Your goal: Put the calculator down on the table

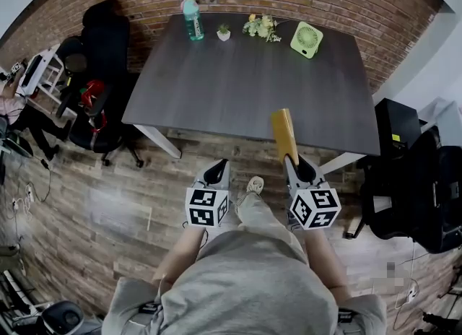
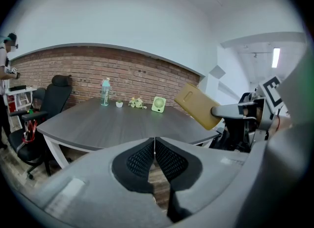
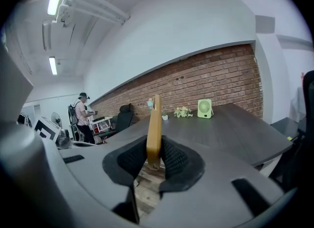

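Observation:
The calculator [image 1: 284, 135] is a flat mustard-yellow slab, held on edge by my right gripper [image 1: 292, 162], whose jaws are shut on its lower end. It juts out over the near edge of the dark table [image 1: 245, 81]. Seen along the right gripper's jaws, the calculator [image 3: 154, 128] stands upright between the black pads [image 3: 174, 158]. In the left gripper view the calculator [image 2: 196, 105] shows at the right, above the table's [image 2: 117, 124] corner. My left gripper [image 1: 215, 175] hangs over the brick-patterned floor short of the table, jaws shut with nothing in them; its pads [image 2: 140, 160] meet.
At the table's far edge stand a water bottle [image 1: 192, 19], a small potted plant [image 1: 224, 33], a bunch of flowers [image 1: 261, 27] and a green desk fan [image 1: 307, 39]. Black office chairs [image 1: 97, 74] stand at the left; dark equipment [image 1: 404, 175] sits at the right. A person [image 3: 83, 116] stands at the far left.

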The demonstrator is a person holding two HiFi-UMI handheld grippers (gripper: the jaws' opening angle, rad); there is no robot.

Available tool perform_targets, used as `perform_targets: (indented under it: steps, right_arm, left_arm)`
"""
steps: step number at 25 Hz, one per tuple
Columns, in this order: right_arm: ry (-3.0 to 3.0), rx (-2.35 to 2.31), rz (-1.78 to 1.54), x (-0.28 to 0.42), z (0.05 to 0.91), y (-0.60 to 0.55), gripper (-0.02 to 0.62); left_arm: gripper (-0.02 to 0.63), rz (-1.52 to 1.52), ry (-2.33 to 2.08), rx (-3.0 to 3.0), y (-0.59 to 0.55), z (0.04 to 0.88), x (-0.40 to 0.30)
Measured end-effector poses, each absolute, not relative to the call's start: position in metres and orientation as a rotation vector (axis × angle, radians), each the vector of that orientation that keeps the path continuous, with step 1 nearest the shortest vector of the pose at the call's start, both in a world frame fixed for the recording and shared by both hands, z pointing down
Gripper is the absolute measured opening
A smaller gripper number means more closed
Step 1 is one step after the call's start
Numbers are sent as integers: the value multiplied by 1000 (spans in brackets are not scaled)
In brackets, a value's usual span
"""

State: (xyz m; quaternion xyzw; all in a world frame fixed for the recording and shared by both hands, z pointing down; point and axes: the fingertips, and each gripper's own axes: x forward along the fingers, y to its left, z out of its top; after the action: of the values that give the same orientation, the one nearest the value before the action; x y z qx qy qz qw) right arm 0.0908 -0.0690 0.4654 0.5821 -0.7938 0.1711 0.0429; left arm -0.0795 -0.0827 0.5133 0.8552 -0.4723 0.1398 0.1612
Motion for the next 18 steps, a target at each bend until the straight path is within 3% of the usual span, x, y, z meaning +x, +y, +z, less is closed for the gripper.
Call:
perform_targets:
  steps: [18]
  right_arm:
    - [-2423, 1780, 530, 111, 468, -174, 83]
  left_arm:
    - [21, 389, -1376, 2414, -180, 512, -63]
